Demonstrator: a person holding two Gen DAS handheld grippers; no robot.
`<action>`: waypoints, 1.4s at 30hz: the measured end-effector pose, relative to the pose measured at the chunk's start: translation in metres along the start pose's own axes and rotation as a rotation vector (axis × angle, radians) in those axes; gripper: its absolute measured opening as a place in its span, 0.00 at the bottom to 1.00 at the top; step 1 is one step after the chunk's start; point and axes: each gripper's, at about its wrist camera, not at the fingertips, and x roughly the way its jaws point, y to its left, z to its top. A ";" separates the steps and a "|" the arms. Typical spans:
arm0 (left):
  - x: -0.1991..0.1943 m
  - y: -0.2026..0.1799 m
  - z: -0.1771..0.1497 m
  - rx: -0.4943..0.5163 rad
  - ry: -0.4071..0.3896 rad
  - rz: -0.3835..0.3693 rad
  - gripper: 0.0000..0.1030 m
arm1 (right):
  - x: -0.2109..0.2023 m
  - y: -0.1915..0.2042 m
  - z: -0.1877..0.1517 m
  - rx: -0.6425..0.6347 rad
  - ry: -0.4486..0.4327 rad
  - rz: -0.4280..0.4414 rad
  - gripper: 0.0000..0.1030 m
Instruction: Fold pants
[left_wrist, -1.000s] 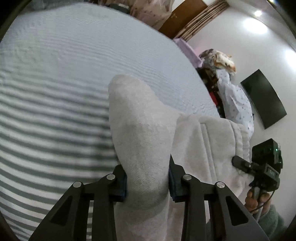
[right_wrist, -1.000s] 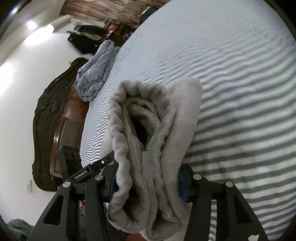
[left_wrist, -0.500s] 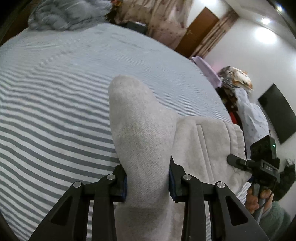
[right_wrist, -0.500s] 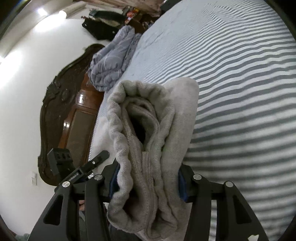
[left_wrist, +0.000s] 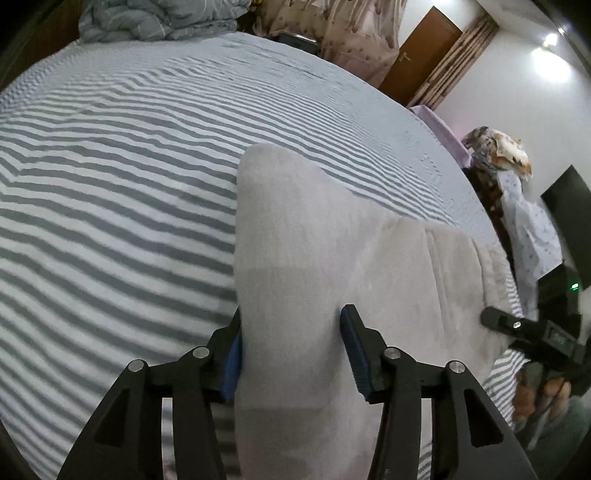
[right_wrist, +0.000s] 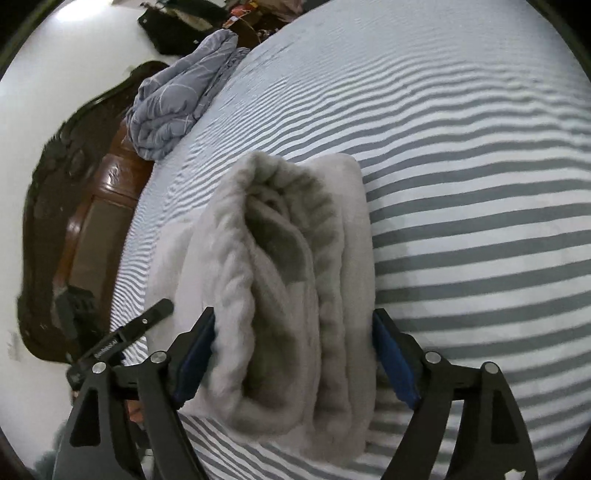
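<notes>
The light grey fleece pants (left_wrist: 332, 266) lie folded over on the striped bed. My left gripper (left_wrist: 291, 350) is shut on the folded leg end, which fills the gap between its blue pads. My right gripper (right_wrist: 291, 354) is shut on the bunched elastic waistband end (right_wrist: 280, 258), with several layers stacked between its pads. The right gripper also shows at the right edge of the left wrist view (left_wrist: 543, 332), and the left gripper at the lower left of the right wrist view (right_wrist: 122, 332).
The grey-and-white striped bedspread (left_wrist: 110, 184) spreads all around. A crumpled grey duvet (right_wrist: 177, 99) lies by the dark wooden headboard (right_wrist: 74, 206). A clothes pile (left_wrist: 517, 192), a wall TV (left_wrist: 572, 206) and a door (left_wrist: 421, 51) are beyond the bed's far side.
Both grippers, still holding the pants, have come down toward the bed and tilted, so more of the bedspread and headboard end shows. The right gripper's pads look slightly wider apart.
</notes>
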 end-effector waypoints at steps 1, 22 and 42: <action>-0.006 0.000 -0.007 0.006 -0.004 0.010 0.49 | -0.007 0.005 -0.006 -0.026 -0.013 -0.011 0.79; -0.046 -0.074 -0.061 0.205 -0.068 0.392 0.51 | -0.024 0.069 -0.040 -0.234 -0.043 -0.380 0.79; -0.180 -0.113 -0.139 0.115 -0.189 0.431 0.77 | -0.119 0.154 -0.161 -0.291 -0.284 -0.475 0.98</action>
